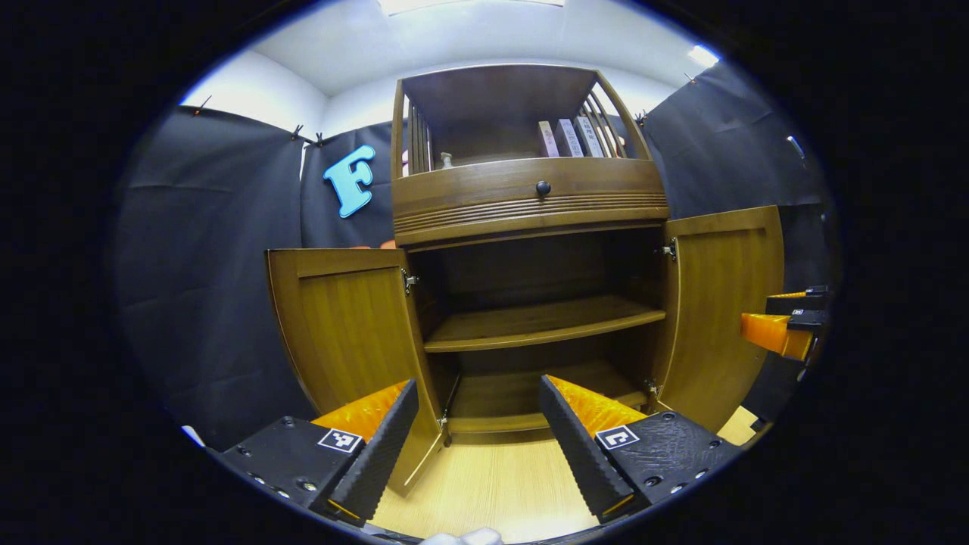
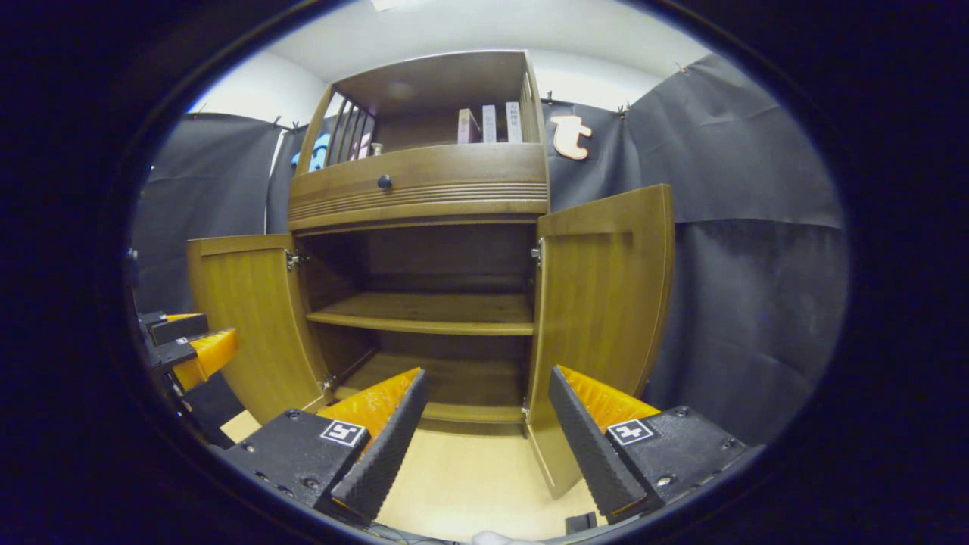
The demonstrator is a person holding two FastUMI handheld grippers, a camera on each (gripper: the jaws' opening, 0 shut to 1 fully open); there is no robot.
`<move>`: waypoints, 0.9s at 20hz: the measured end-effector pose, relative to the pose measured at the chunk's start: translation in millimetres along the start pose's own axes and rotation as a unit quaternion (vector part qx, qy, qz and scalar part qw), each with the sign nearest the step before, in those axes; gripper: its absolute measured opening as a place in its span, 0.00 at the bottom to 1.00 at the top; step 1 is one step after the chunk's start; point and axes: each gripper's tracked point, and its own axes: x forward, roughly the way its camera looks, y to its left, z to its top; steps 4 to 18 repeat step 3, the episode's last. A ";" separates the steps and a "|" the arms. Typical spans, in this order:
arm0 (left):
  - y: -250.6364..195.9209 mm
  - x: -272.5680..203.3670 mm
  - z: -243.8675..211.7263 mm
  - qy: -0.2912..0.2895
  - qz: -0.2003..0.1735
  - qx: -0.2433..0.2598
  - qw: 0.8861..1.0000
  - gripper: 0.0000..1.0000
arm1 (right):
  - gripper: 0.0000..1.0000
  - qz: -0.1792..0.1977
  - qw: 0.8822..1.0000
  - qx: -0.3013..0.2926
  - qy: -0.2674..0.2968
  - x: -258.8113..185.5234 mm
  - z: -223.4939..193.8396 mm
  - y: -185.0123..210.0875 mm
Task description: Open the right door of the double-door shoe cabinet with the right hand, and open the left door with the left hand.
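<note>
Shoe cabinet (image 1: pixel 530 200): stands on the pale wood floor (image 1: pixel 492 484) against the black cloth wall, directly ahead.
Left door (image 1: pixel 344 325): swung wide open.
Right door (image 2: pixel 602 303): swung wide open.
Interior: one shelf (image 1: pixel 537 322) across the middle, bare.
Upper part: drawer with dark knob (image 1: pixel 543 188); books (image 1: pixel 568 138) in the open top, right side.
Left hand-held gripper (image 1: pixel 478 435): jaws apart, holding nothing, near the left door's bottom edge.
Right hand-held gripper (image 2: pixel 488 431): jaws apart, holding nothing, near the right door's bottom edge.
</note>
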 end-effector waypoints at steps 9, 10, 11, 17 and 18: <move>-0.8 2.4 0.8 -0.002 -0.008 0.001 1.000 0.96 | 1.00 -0.008 1.000 -0.004 0.000 -3.0 0.5 -0.2; -0.8 2.4 0.8 -0.002 -0.008 0.001 1.000 0.96 | 1.00 -0.008 1.000 -0.004 0.000 -3.0 0.5 -0.2; -0.8 2.4 0.8 -0.002 -0.008 0.001 1.000 0.96 | 1.00 -0.008 1.000 -0.004 0.000 -3.0 0.5 -0.2; -0.8 2.4 0.8 -0.002 -0.008 0.001 1.000 0.96 | 1.00 -0.008 1.000 -0.004 0.000 -3.0 0.5 -0.2; -0.8 2.4 0.8 -0.002 -0.008 0.001 1.000 0.96 | 1.00 -0.008 1.000 -0.004 0.000 -3.0 0.5 -0.2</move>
